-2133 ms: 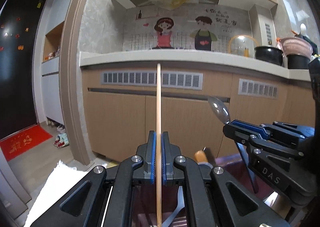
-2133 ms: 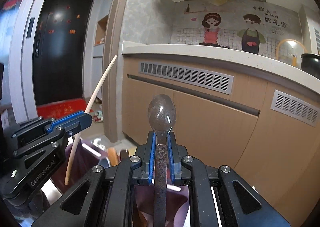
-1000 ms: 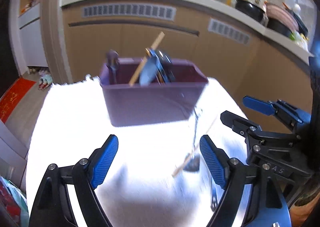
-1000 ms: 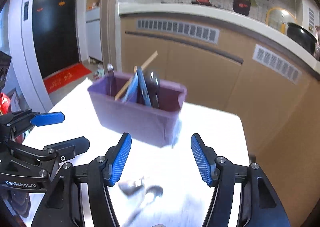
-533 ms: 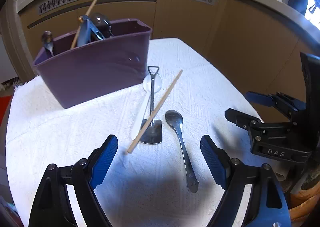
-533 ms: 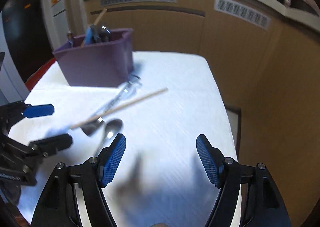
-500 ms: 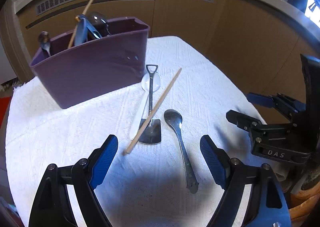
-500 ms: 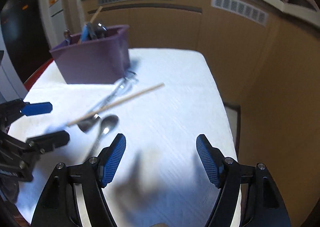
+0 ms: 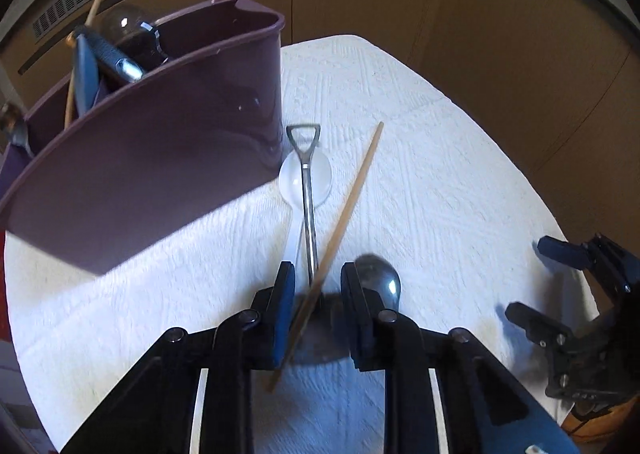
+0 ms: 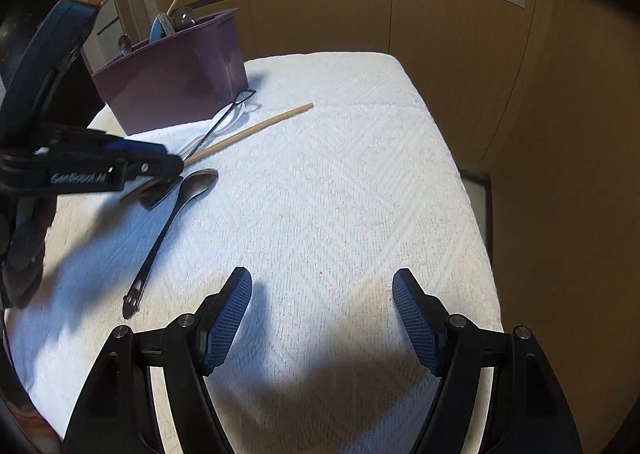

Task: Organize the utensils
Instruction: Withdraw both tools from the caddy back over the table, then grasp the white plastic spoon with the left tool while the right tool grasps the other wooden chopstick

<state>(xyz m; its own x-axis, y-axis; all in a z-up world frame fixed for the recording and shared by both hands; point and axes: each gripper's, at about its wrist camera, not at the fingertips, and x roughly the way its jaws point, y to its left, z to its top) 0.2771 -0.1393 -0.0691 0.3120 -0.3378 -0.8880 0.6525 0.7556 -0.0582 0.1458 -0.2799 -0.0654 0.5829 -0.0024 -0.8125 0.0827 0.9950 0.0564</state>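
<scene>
Left wrist view: the left gripper [image 9: 316, 296] is low over the white cloth [image 9: 432, 181], its jaws partly closed around the wooden chopstick [image 9: 352, 199] but not yet pinching it – a gap shows on either side of the stick.
Chopstick: lies slanted across the shovel-shaped spoon [image 9: 306, 189] and a white plastic spoon [image 9: 298, 189], so it sits slightly raised off the cloth; that probably makes it the easiest piece to take first.
Steel spoon: a plain steel spoon [image 9: 380, 278] lies just beside the right-hand finger, its bowl close to the pad – a careless close could catch it.
Bin: the purple bin [image 9: 160, 133] stands near the loose pieces, already holding a chopstick, a dark-handled utensil and other cutlery leaning on its wall; the remaining pieces presumably belong there.
Right wrist view: the right gripper [image 10: 322, 314] hovers with its jaws spread wide and nothing between them, well apart from the pile, likely waiting clear of the other gripper.
Step in hand: closing on the chopstick; four loose pieces remain on the cloth.
Risk: the thin round stick may roll or pivot if the pads meet it off-centre.
</scene>
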